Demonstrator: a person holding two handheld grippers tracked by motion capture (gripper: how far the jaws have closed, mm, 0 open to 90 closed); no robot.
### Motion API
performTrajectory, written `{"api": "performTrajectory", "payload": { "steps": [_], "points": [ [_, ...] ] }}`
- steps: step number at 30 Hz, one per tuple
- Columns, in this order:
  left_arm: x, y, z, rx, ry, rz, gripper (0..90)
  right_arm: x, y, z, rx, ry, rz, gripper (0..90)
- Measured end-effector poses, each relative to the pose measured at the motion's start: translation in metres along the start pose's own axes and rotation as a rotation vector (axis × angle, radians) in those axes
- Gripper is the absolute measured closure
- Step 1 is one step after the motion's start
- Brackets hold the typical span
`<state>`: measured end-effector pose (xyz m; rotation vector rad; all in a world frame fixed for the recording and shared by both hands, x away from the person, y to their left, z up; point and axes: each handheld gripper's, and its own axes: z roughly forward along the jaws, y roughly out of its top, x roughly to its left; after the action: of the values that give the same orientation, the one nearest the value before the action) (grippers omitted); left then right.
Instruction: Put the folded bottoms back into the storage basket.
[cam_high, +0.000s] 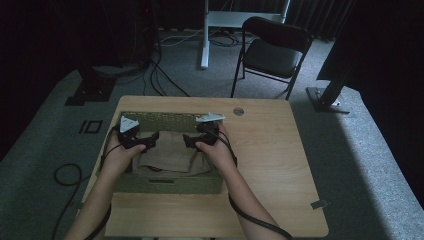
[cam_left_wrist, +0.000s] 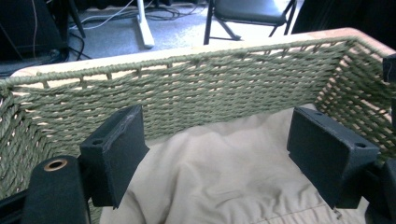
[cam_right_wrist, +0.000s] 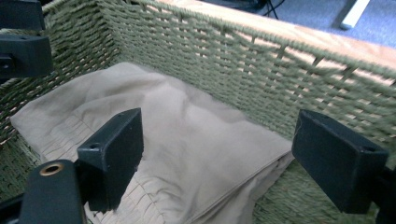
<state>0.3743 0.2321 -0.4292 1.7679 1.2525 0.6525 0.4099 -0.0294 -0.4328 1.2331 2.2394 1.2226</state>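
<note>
- Both hands are over the green woven basket (cam_high: 170, 186) now, which sits on the near-left part of the wooden table (cam_high: 270, 165), close to the person so neither arm has to stretch.
- Down inside lies the beige cloth (cam_high: 167, 150), folded and a bit rumpled, resting on the basket floor and pushed up near the far wall (cam_left_wrist: 210, 88); that's the thing being worked on.
- The left gripper (cam_high: 145, 141) hangs over the cloth's left side, jaws spread wide with nothing between them. In the left gripper view its two black pads frame the fabric (cam_left_wrist: 219, 177) from above, not touching it as far as I can see.
- The right gripper (cam_high: 192, 141) mirrors it on the other side, jaws just as wide and empty. The right gripper view looks down on the cloth (cam_right_wrist: 187, 140), its pleated edge (cam_right_wrist: 144, 196) and a folded corner by the basket wall.
- Why one on each side? I'd say a floppy cloth sags if taken at one point, so two spaced grips would keep it flat on the way out.
- The jaws point inward and down, which suits dropping onto the fabric inside those tall woven walls.
- Beyond the table, a black folding chair (cam_high: 272, 50) stands well apart, out of play.
</note>
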Motion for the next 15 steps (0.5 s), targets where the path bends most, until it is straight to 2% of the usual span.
{"api": "performTrajectory", "payload": {
  "steps": [8, 10, 15],
  "points": [
    [-0.010, 0.004, -0.015, -0.021, -0.037, -0.007, 19.9, 0.000, 0.006, -0.020, -0.032, 0.019, -0.043, 15.2],
    [-0.013, 0.006, -0.019, -0.032, -0.044, -0.013, 18.9, 0.000, 0.005, -0.025, -0.033, 0.032, -0.039, 15.2],
    [-0.018, 0.009, -0.029, -0.057, -0.042, -0.006, 18.9, 0.001, 0.005, -0.036, -0.050, 0.036, -0.048, 15.2]
  ]
}}
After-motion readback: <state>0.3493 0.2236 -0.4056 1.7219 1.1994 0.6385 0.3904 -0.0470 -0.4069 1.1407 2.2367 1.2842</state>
